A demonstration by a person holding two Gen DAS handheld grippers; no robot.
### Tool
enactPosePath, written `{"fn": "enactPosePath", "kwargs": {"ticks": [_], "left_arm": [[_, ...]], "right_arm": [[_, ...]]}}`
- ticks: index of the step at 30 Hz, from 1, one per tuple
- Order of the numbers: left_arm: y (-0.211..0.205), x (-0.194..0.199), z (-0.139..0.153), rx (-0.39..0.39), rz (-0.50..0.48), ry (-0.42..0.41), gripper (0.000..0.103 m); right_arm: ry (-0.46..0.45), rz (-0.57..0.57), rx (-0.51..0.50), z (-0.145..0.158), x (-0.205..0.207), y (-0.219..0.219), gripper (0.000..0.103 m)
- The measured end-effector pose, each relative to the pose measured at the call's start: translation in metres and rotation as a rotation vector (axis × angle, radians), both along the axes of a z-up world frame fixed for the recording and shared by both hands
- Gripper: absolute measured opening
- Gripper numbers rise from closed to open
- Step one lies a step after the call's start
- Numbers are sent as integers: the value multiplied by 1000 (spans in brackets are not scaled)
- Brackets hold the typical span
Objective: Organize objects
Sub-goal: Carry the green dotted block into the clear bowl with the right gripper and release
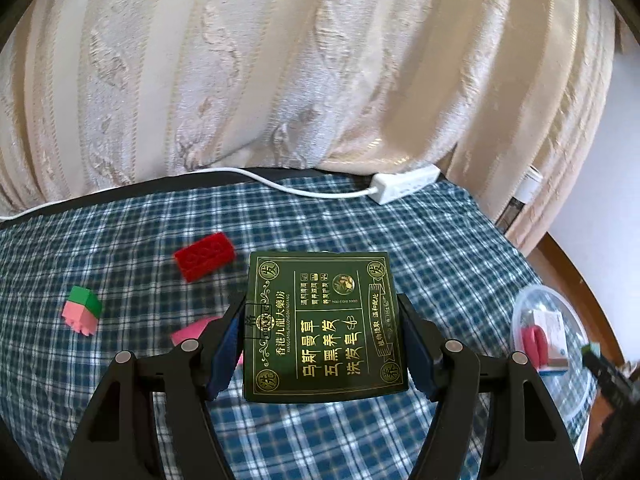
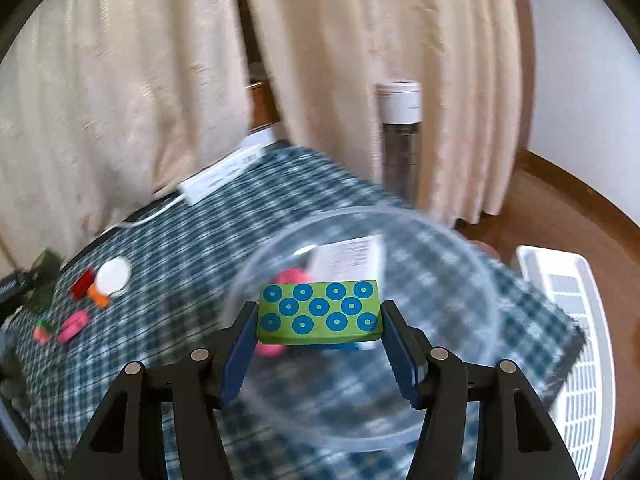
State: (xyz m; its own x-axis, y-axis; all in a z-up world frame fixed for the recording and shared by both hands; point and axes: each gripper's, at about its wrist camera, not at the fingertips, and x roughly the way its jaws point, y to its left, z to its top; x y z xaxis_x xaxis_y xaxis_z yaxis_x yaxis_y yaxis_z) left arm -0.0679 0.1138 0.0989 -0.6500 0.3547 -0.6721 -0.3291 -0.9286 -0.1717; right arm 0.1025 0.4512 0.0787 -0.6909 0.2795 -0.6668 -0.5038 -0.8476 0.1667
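My left gripper (image 1: pixel 320 344) is shut on a dark green box with gold lettering (image 1: pixel 324 320), held above the blue plaid tablecloth (image 1: pixel 120 240). On the cloth to its left lie a red brick (image 1: pixel 204 256), a green-and-pink brick (image 1: pixel 82 310) and a pink piece (image 1: pixel 192 330) partly hidden by a finger. My right gripper (image 2: pixel 320 320) is shut on a green block with blue rings (image 2: pixel 320 314), which hangs over a clear plastic bowl (image 2: pixel 440 360). The bowl holds a pink item (image 2: pixel 294 276) and a white box (image 2: pixel 348 256). The same bowl (image 1: pixel 560 392) shows at the right in the left wrist view.
A white power strip (image 1: pixel 404 186) with its cable lies at the table's back edge against cream curtains (image 1: pixel 280 60). Small toys (image 2: pixel 76 324) and a white disc (image 2: pixel 114 274) lie left in the right wrist view. A white basket (image 2: pixel 576 320) and a tall cylinder (image 2: pixel 400 140) stand right.
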Motion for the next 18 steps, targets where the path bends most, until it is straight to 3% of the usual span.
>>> {"fn": "enactPosePath", "kwargs": {"ticks": [8, 18], "left_arm": [[24, 18, 0, -15, -51, -6, 71], [53, 34, 1, -27, -104, -20, 71]], "right_arm": [[23, -109, -27, -4, 12, 48, 63], [56, -89, -83, -9, -1, 69, 64]]}}
